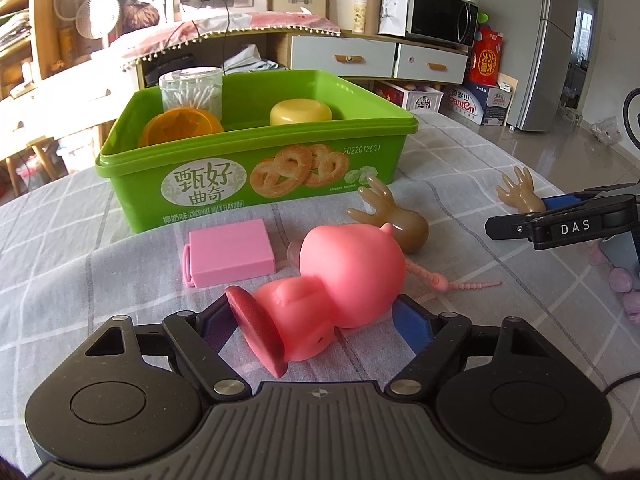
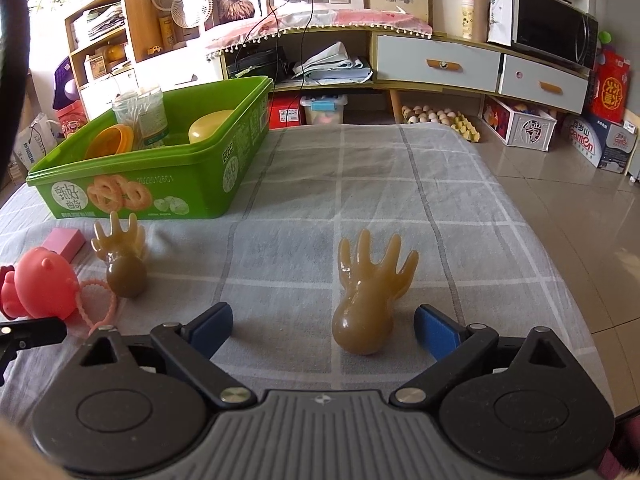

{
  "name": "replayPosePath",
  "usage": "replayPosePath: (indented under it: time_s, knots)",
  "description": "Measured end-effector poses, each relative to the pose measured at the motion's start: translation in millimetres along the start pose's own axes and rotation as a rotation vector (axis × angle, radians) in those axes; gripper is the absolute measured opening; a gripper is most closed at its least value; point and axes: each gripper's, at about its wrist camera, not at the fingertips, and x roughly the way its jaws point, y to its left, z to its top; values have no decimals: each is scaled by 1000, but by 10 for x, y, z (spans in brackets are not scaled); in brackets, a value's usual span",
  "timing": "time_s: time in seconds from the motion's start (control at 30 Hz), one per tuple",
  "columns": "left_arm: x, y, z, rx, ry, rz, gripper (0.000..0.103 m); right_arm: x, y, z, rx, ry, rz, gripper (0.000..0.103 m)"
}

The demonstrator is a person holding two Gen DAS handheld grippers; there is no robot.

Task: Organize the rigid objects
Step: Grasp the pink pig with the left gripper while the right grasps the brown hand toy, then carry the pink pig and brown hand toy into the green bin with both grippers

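A pink pig toy (image 1: 352, 276) lies on its side on the grey checked cloth, between the blue pads of my left gripper (image 1: 316, 316). Both pads touch it, one at the snout and one at the body. My right gripper (image 2: 324, 328) stands open around a brown hand-shaped toy (image 2: 366, 300), with a gap at each pad. A second brown hand toy (image 2: 120, 260) stands to the left, near the pig (image 2: 40, 284). A pink box (image 1: 230, 252) lies in front of the green biscuit tub (image 1: 248, 168), which holds an orange cup (image 1: 180, 124), a yellow bowl (image 1: 300, 112) and a cotton-swab jar (image 1: 192, 88).
A pink beaded ring (image 2: 100, 300) lies beside the pig. Purple soft pieces (image 1: 624, 284) sit at the right edge of the cloth. The table's right edge (image 2: 532, 240) drops to a tiled floor. Cabinets, boxes and a microwave stand behind.
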Motion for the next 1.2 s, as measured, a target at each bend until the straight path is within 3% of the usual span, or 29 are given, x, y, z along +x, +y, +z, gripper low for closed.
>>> replayPosePath:
  time_s: [0.23, 0.47, 0.6, 0.67, 0.93, 1.2]
  knots:
    - [-33, 8, 8, -19, 9, -15, 76, -10, -20, 48, 5, 5, 11, 59]
    - [-76, 25, 18, -34, 25, -55, 67, -29, -62, 108, 48, 12, 33, 30]
    - [-95, 2, 26, -28, 19, -61, 53, -32, -72, 131, 60, 24, 53, 16]
    - [-96, -4, 30, -31, 16, -64, 51, -34, -79, 142, 70, 30, 68, 9]
    - [-120, -16, 65, -48, 5, -63, 50, -50, -21, 152, 75, 47, 107, 7]
    - [-325, 4, 226, -92, -61, -43, 50, -194, 57, 266, 124, 61, 199, 7]
